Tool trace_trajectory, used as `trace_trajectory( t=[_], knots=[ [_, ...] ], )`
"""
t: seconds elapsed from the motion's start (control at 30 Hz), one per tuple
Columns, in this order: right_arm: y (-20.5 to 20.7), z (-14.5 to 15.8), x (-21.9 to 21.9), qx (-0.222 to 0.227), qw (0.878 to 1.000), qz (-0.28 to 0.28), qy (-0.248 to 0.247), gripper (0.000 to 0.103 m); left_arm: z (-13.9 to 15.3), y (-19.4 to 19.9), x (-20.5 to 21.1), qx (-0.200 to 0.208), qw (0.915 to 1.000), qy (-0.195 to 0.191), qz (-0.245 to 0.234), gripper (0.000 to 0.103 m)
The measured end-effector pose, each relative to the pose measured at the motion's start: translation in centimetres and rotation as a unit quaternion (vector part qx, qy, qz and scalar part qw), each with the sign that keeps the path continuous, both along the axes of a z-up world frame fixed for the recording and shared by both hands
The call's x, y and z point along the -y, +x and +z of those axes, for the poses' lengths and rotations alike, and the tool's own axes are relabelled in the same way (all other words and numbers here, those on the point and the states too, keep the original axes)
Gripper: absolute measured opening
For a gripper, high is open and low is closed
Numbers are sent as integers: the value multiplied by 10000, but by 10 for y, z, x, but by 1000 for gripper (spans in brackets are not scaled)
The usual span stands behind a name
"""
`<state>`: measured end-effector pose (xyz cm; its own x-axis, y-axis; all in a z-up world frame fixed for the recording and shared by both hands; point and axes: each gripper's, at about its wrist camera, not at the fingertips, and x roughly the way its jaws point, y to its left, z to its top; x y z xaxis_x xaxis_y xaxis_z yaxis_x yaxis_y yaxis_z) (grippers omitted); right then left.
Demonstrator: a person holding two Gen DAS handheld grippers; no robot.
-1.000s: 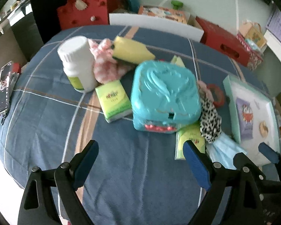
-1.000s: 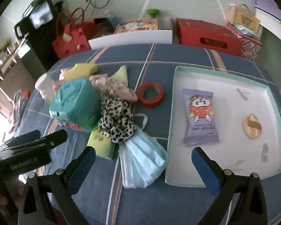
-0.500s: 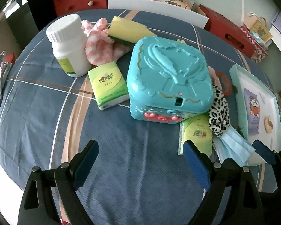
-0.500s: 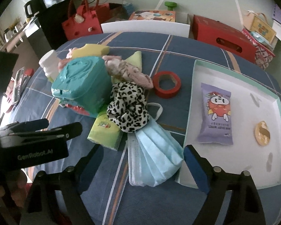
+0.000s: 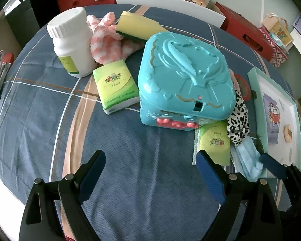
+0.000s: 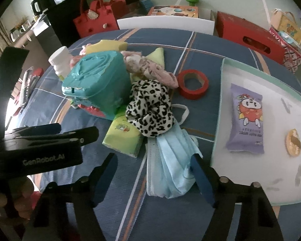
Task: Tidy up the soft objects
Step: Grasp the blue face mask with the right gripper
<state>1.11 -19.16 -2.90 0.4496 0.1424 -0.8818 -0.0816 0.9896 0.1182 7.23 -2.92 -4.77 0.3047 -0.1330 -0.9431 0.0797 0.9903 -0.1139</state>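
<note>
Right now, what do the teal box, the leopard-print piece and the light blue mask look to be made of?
Teal box: hard moulded plastic, glossy, with raised relief on the lid. Leopard-print piece: soft gathered fabric, matte, probably a scrunchie. Light blue mask: thin pleated non-woven sheet, matte, with white ear loops.

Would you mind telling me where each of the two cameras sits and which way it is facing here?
Left wrist: on the left gripper, looking steeply down at the blue tablecloth and teal box; its open fingers show, the right gripper's tip at the right edge.
Right wrist: on the right gripper, looking down at the blue face masks between its fingers, whose jaws have just been closing; the left gripper shows at left.
Shared: teal box, leopard scrunchie, masks, tray.
</note>
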Motion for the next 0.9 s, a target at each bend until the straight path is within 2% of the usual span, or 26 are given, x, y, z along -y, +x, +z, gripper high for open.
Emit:
trace_trajectory(
  t=[0.17,0.23,0.37,0.43,0.63,0.9],
  knots=[
    [1,-9,1,-174,9996,-104,-201,63,-1,-1,-2,1,10000,9,-19,92],
    [2,-12,2,-222,9994,-129,-223,56,-1,-1,-3,3,10000,10,-28,92],
    [5,-19,3,-364,9987,-136,-326,51,0,-2,-1,3,10000,42,-56,92],
    [5,-21,4,-402,9982,-154,-409,45,0,-3,1,-8,10000,58,-72,92],
    [8,-25,7,-420,9982,-217,-374,38,-3,-3,8,-93,10000,-15,-23,92],
    [6,-26,8,-417,9981,-295,-337,31,-5,-6,31,-68,9996,-191,-193,92]
  ],
)
